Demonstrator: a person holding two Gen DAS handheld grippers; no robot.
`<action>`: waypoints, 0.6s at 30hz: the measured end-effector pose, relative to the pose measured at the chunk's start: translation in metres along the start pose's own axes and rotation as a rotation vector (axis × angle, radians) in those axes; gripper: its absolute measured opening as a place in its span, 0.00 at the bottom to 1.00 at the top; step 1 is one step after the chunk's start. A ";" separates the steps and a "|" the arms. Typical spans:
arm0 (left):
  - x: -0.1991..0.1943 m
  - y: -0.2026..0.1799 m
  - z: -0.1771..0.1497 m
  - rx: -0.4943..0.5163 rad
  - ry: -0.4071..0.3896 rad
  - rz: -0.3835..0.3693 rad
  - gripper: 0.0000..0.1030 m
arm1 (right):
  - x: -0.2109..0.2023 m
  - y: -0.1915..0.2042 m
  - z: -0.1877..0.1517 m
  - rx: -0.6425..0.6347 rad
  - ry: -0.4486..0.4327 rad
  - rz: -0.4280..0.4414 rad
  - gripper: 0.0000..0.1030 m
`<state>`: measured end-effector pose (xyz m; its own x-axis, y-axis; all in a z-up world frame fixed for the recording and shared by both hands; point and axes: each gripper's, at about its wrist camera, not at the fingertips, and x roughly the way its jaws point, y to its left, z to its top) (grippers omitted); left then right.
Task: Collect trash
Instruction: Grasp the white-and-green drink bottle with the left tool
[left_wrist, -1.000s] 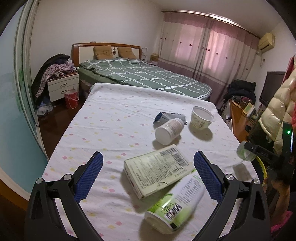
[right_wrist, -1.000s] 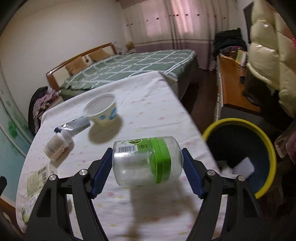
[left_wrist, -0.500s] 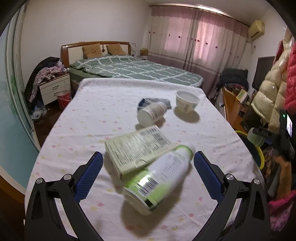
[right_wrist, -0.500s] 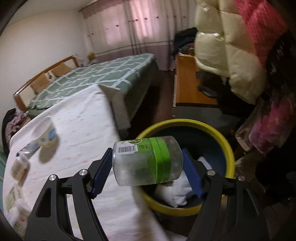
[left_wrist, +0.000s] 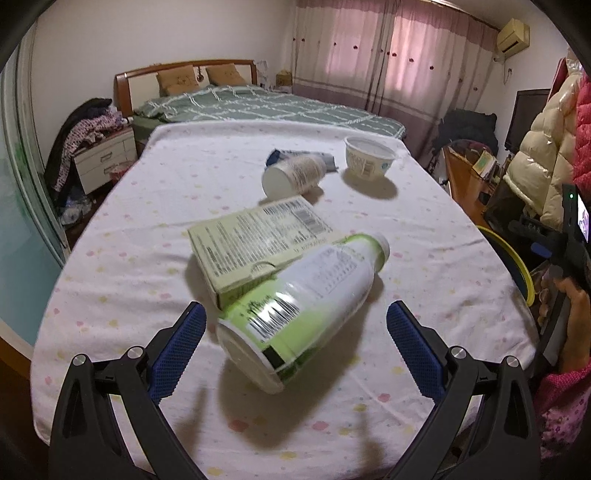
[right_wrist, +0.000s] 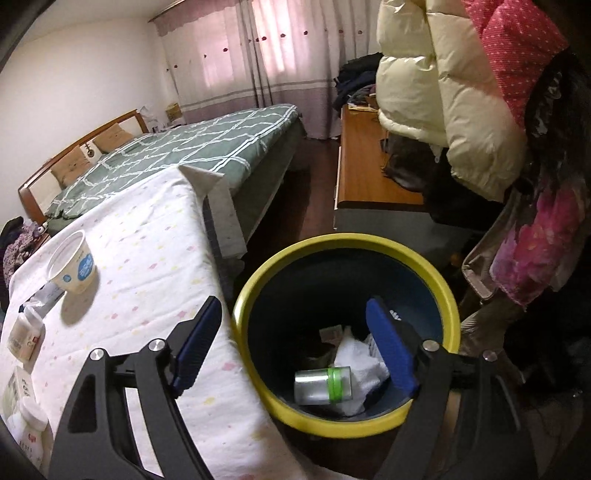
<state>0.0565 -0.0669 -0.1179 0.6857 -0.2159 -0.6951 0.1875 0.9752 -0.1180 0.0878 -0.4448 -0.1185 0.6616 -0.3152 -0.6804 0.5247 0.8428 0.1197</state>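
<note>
The right gripper (right_wrist: 291, 339) hangs over the bin (right_wrist: 258, 288), and its jaws are opening with nothing between them. A jar (right_wrist: 323, 385) with a green lid lies on its side inside the bin, on white crumpled paper (right_wrist: 356, 360), so I judge that this piece of trash is already collected.

The left gripper (left_wrist: 295, 338) has its jaws wide apart and holds nothing. It points down at a bottle (left_wrist: 304, 308) that lies on the desk (left_wrist: 147, 206), between the two fingers but not touched by them. I think this bottle is the next thing to take.

Much is left on the desk. The bottle leans against a flat box (left_wrist: 258, 242). Behind them lies a small white bottle (left_wrist: 293, 176) on its side, with a blue and grey wrapper (left_wrist: 280, 154) just behind it, and a cup (left_wrist: 369, 157) stands upright near the far right edge. So about one thing is in the bin and five wait.

Some parts are hard to see. The bottom of the bin is dark, and I cannot say what else lies under the paper. In the left view only a yellow piece of the bin's rim shows at the right edge. The wrapper is mostly hidden by the small bottle, so I cannot tell what it is. The labels on the box and bottle are too blurred to read.
</note>
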 end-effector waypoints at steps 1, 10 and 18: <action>0.004 -0.001 -0.001 0.000 0.011 -0.008 0.92 | 0.000 0.001 -0.001 -0.002 0.000 0.004 0.74; 0.026 -0.034 0.002 0.035 0.049 -0.101 0.91 | -0.006 0.002 -0.001 -0.007 -0.011 0.022 0.75; 0.052 -0.072 0.029 0.074 0.023 -0.113 0.91 | -0.009 -0.004 -0.004 -0.002 -0.015 0.037 0.75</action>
<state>0.0987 -0.1500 -0.1248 0.6410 -0.3223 -0.6966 0.3146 0.9382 -0.1446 0.0776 -0.4435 -0.1152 0.6887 -0.2902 -0.6644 0.4983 0.8551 0.1431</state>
